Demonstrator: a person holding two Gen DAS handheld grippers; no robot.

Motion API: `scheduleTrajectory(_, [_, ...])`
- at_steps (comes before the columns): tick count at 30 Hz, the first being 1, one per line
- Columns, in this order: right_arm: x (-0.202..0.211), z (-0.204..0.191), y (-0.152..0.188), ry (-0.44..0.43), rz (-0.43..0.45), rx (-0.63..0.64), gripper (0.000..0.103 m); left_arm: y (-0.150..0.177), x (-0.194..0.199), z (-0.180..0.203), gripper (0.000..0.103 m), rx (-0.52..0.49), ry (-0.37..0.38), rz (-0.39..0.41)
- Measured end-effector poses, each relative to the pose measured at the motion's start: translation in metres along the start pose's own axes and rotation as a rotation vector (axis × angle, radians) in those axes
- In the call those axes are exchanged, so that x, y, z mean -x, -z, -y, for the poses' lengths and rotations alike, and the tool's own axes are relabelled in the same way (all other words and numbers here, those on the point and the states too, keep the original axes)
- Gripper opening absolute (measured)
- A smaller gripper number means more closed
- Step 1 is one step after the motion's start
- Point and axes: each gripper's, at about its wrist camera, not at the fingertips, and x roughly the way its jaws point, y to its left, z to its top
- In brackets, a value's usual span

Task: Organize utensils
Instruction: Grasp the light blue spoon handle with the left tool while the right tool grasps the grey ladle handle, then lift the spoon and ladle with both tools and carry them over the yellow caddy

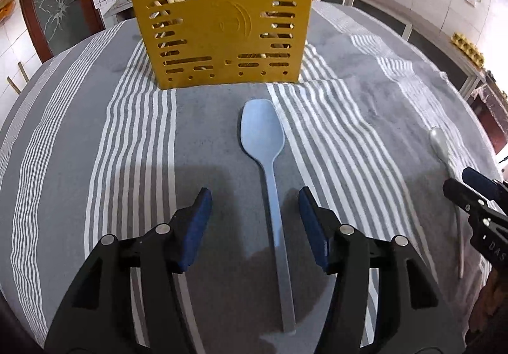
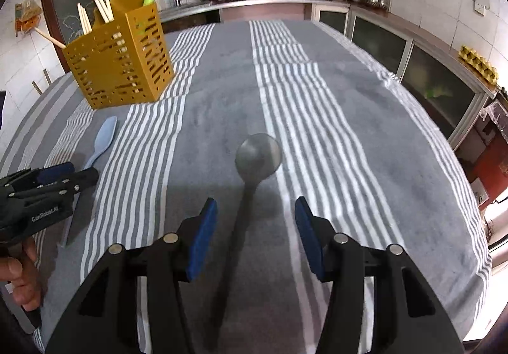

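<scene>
My left gripper is open, and the blue spoon lies flat between my jaws, not pinched yet. My right gripper is open too, with the gray ladle lying on the striped cloth between its jaws. I think I am at the picking-up step. Next I need to go lower and squeeze each handle. Farther back stands the yellow holder with wooden sticks in it, where these should go.

"GenRobot.AI" is printed on the left gripper; "DAS" is read on the right gripper.
</scene>
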Motion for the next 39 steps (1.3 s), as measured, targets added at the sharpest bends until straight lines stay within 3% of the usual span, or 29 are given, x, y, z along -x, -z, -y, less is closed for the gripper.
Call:
scheduleTrajectory(7, [-0.021, -0.011, -0.006, 0.034, -0.042, -0.015, 0.05, -0.01, -0.011, 0.002, 0.058, -0.003, -0.029, -0.008])
scheduleTrajectory(9, [-0.023, -0.012, -0.006, 0.031, -0.047, -0.013, 0.043, -0.01, -0.012, 0.004, 0.053, -0.021, -0.029, -0.004])
scheduleTrajectory(11, [-0.024, -0.01, -0.005, 0.016, -0.049, -0.026, 0.029, -0.009, -0.012, 0.005, 0.039, -0.032, -0.024, 0.0])
scheduleTrajectory(12, [-0.024, -0.009, -0.005, 0.014, -0.049, -0.032, 0.026, -0.01, -0.012, 0.005, 0.027, -0.033, -0.025, 0.001])
scheduleTrajectory(14, [-0.024, -0.007, -0.005, 0.007, -0.05, -0.04, 0.023, -0.01, -0.012, 0.006, 0.012, -0.035, -0.02, -0.002])
scheduleTrajectory(16, [-0.025, -0.006, -0.007, 0.003, -0.053, -0.038, 0.019, -0.012, -0.013, 0.006, 0.006, -0.037, -0.014, -0.005])
scheduleTrajectory(20, [-0.027, -0.006, -0.01, -0.007, -0.061, -0.044, 0.008, -0.013, -0.013, 0.001, 0.005, -0.024, 0.012, -0.013])
scheduleTrajectory(33, [-0.022, 0.001, -0.011, -0.052, -0.039, -0.09, 0.008, -0.012, -0.007, -0.012, 0.005, 0.012, 0.07, -0.012])
scheduleTrajectory(39, [-0.012, 0.001, -0.012, -0.094, 0.009, -0.101, 0.008, -0.014, 0.006, -0.02, 0.005, 0.04, 0.105, 0.03])
